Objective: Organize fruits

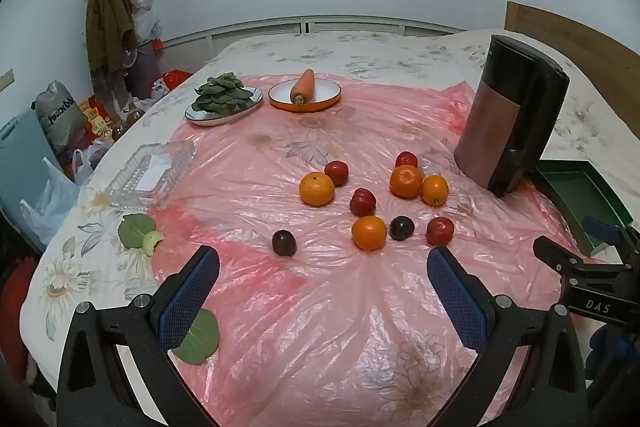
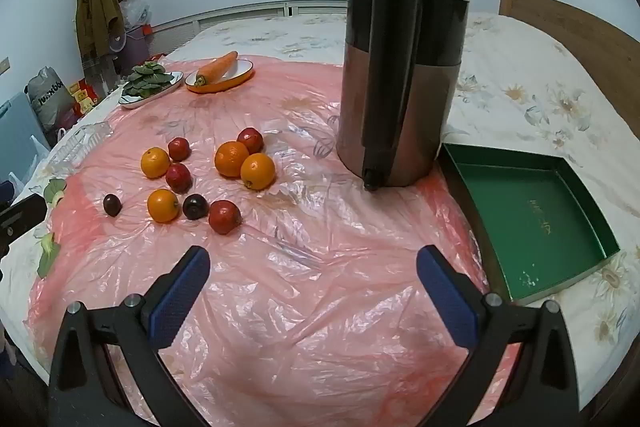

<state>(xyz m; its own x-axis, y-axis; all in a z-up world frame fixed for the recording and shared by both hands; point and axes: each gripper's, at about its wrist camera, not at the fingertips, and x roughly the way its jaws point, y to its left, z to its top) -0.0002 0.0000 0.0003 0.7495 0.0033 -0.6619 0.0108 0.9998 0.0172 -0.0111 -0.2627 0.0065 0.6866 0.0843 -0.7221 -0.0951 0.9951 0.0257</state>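
Note:
Several oranges, small red fruits and two dark plums lie loose on a pink plastic sheet [image 1: 320,307] over a bed. In the left wrist view the nearest orange [image 1: 369,232] lies just beyond my left gripper [image 1: 323,261], with a dark plum [image 1: 284,243] to its left. My left gripper is open and empty. My right gripper [image 2: 313,265] is open and empty, nearer than the fruit cluster; a red fruit [image 2: 225,216] is the closest to it. A green tray [image 2: 532,211] lies to its right. A clear plastic tray [image 1: 152,173] sits at the left.
A tall brown and black juicer [image 2: 400,83] stands behind the fruit, next to the green tray. A plate of greens [image 1: 224,99] and an orange dish with a carrot [image 1: 304,91] sit at the back. Loose green leaves [image 1: 138,231] lie at the left edge.

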